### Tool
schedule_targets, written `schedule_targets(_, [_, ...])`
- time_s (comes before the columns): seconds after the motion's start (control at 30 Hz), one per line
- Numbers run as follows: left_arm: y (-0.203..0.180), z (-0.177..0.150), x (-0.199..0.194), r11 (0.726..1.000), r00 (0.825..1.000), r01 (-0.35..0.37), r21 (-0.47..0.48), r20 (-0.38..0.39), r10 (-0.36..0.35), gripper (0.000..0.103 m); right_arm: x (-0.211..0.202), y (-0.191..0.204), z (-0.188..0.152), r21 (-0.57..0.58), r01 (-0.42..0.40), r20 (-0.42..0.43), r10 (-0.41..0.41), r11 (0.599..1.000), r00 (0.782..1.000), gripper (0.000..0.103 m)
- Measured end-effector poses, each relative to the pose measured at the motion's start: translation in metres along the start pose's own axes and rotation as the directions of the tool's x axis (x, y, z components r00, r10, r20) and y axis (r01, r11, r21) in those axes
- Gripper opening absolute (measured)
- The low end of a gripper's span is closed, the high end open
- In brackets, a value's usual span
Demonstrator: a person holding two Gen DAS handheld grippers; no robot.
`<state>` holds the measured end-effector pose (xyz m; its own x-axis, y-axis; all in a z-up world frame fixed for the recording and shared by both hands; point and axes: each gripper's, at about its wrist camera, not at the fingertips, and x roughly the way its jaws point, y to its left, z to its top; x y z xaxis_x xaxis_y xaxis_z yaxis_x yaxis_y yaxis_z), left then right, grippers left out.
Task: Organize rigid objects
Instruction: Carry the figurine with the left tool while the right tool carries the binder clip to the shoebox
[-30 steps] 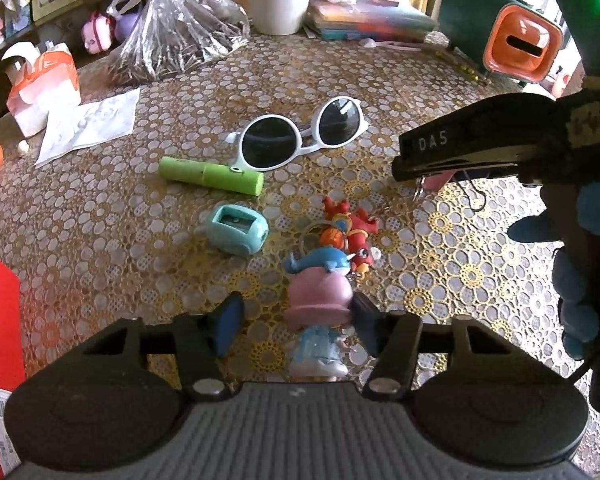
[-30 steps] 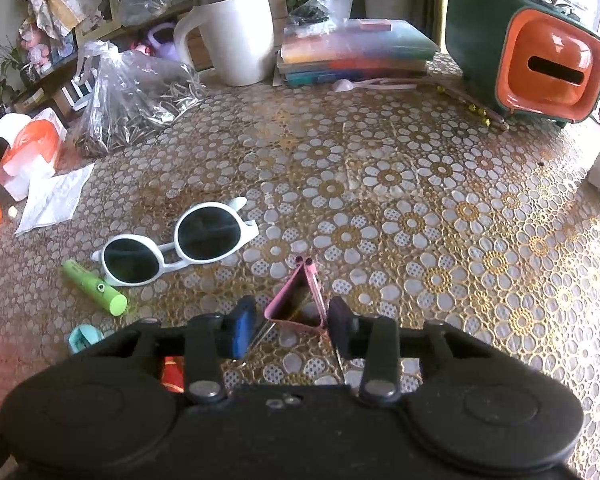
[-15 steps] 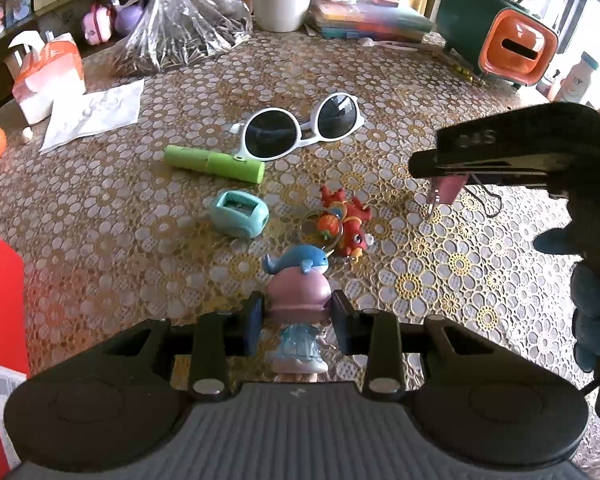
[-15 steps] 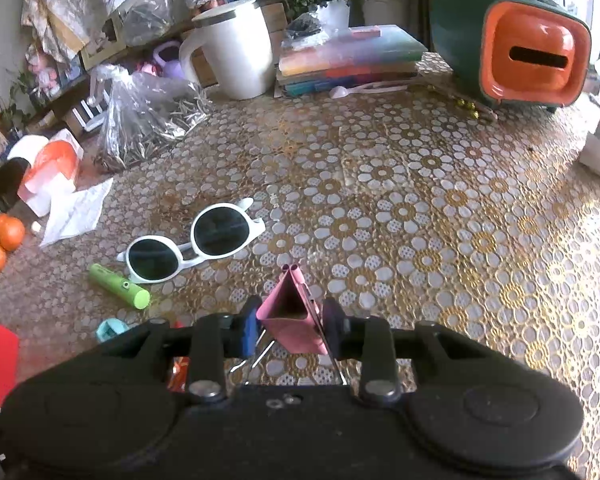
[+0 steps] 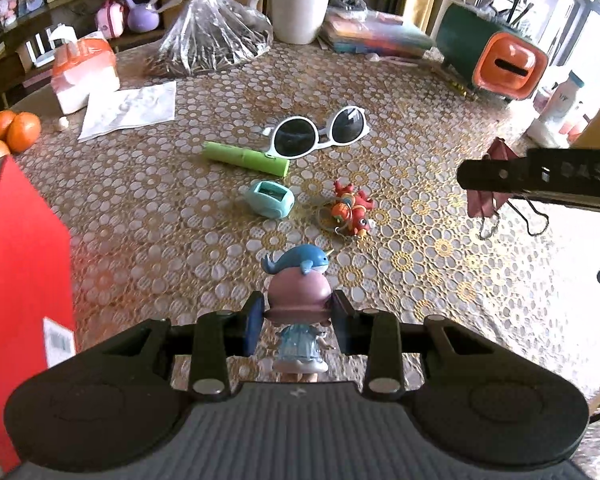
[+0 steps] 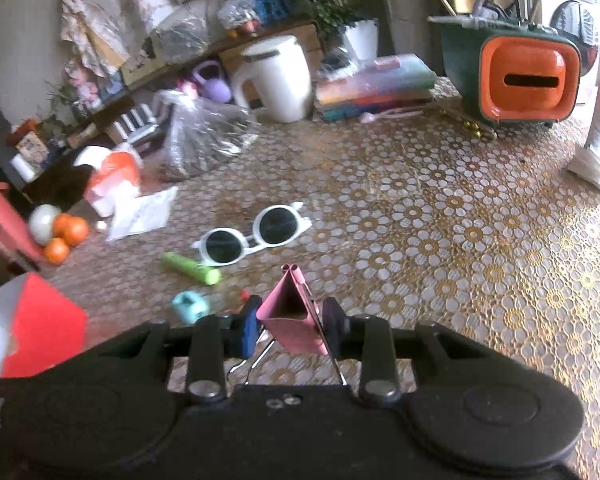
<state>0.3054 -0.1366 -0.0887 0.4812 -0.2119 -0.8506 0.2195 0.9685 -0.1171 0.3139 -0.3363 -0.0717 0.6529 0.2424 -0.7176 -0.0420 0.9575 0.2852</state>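
My left gripper (image 5: 298, 322) is shut on a doll figurine (image 5: 298, 300) with a pink head, a blue whale on top and a blue dress, held above the table. My right gripper (image 6: 290, 324) is shut on a pink binder clip (image 6: 292, 312), lifted off the table; the clip also shows in the left wrist view (image 5: 488, 196). On the patterned table lie white sunglasses (image 5: 320, 132), a green tube (image 5: 246, 158), a light blue sharpener (image 5: 270, 198) and a red toy keychain (image 5: 350, 210).
A red box (image 5: 24, 264) stands at the left. At the back are a white jug (image 5: 300, 0), a clear bag (image 5: 212, 40), stacked books (image 5: 372, 34) and a green-orange holder (image 5: 496, 60). Oranges (image 5: 10, 132), tissues (image 5: 86, 74) and paper (image 5: 130, 108) lie far left.
My left gripper closed on the doll and raised it. My right gripper closed on the pink binder clip and lifted it up and away from the table.
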Motion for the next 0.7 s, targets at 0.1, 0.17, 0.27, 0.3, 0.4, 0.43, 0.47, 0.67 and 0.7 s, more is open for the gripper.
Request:
schedule_targets(0.1, [0.003,-0.004,-0.018,1.0,1.0,0.0,0.001,0.014,0.0,0.035,-0.019,0.011,-0.004,-0.018,-0.021,0.011,0.021,1.0,1.0,0.032])
schedule_targets(0.17, [0.008,-0.006,-0.03,1.0,1.0,-0.003,-0.004,0.02,0.003,0.035,-0.03,0.018,-0.005,-0.021,-0.042,0.005,0.042,0.999,0.999,0.032])
schedule_targets(0.27, [0.015,-0.011,-0.048,1.0,0.999,-0.027,-0.007,0.023,0.027,0.035,-0.046,0.034,-0.009,-0.057,-0.051,0.004,0.051,0.997,0.999,0.032])
schedule_targets(0.3, [0.018,-0.012,-0.053,1.0,0.999,-0.029,-0.012,0.023,0.029,0.035,-0.05,0.04,-0.011,-0.067,-0.057,0.002,0.058,0.996,0.998,0.032])
schedule_targets(0.4, [0.028,-0.018,-0.069,0.999,0.999,-0.032,-0.028,0.028,0.033,0.035,-0.062,0.056,-0.016,-0.094,-0.07,-0.004,0.07,0.993,0.998,0.032])
schedule_targets(0.43, [0.033,-0.02,-0.075,0.999,0.999,-0.033,-0.033,0.032,0.034,0.035,-0.066,0.061,-0.018,-0.1,-0.077,-0.007,0.077,0.992,0.997,0.032])
schedule_targets(0.47, [0.036,-0.021,-0.08,0.999,0.999,-0.033,-0.037,0.036,0.034,0.035,-0.069,0.066,-0.019,-0.103,-0.086,-0.01,0.085,0.991,0.996,0.032])
schedule_targets(0.67, [0.064,-0.033,-0.114,0.997,0.997,-0.03,-0.066,0.07,0.035,0.035,-0.092,0.104,-0.03,-0.154,-0.141,-0.02,0.14,0.978,0.99,0.025])
schedule_targets(0.7, [0.069,-0.035,-0.119,0.997,0.996,-0.032,-0.07,0.076,0.037,0.035,-0.095,0.111,-0.031,-0.162,-0.147,-0.015,0.147,0.976,0.989,0.025])
